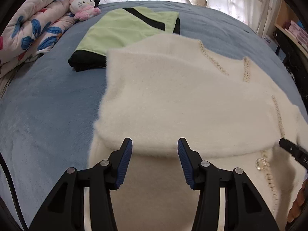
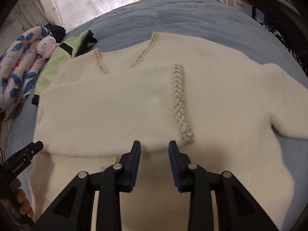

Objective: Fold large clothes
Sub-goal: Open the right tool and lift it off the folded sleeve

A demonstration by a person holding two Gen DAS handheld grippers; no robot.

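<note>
Both my grippers, left and right, hover spread and empty over cream sweater, part-folded on blue bed.

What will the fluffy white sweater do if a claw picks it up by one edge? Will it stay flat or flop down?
It would probably flop. The fluffy white sweater already lies draped in soft layers on the blue bed, so it looks limp, not stiff. Its fuzzy surface likely grips well rather than slipping. The braided trim may add some weight there.

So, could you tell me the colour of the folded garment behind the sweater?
Light green with black bands; left wrist view.
</note>
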